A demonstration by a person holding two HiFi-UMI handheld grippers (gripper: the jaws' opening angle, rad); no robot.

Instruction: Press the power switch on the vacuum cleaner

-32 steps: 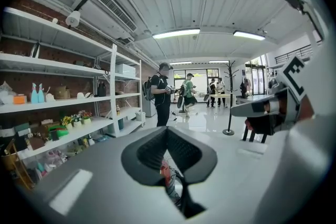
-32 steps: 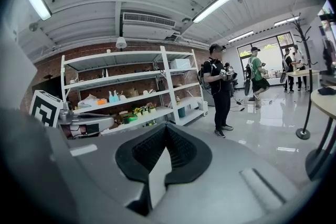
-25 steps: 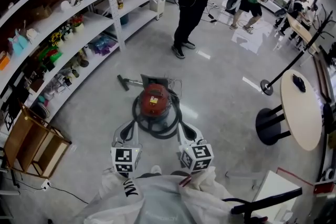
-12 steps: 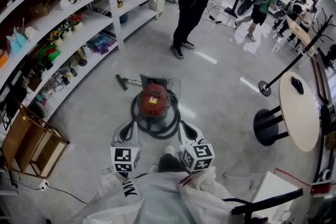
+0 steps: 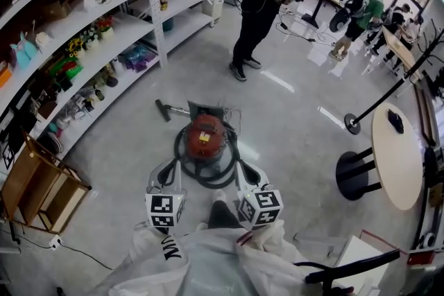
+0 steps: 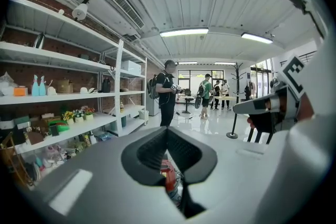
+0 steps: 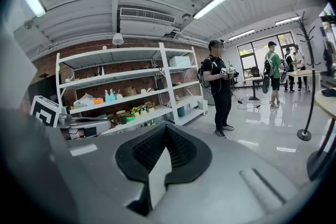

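Shelving [image 5: 83,38]: along the left wall. Left claw [image 5: 168,170]: pressed together, holding nothing. Vacuum cleaner [image 5: 205,137]: red, on the floor [image 5: 291,121], between and just ahead of both claws; switch not made out. Right claw [image 5: 244,171]: pressed together, empty. Advice: find the switch on the red top first, then push squarely down with one closed tip.

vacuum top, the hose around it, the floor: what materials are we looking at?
Vacuum cleaner: the red top looks like moulded plastic, semi-gloss, with a pale label patch. The drum below is too hidden to tell.
Hose: black and matte, looped round the body, so probably flexible plastic or rubber.
Floor: grey and glossy, mirroring the window light, likely polished concrete or a similar coating.
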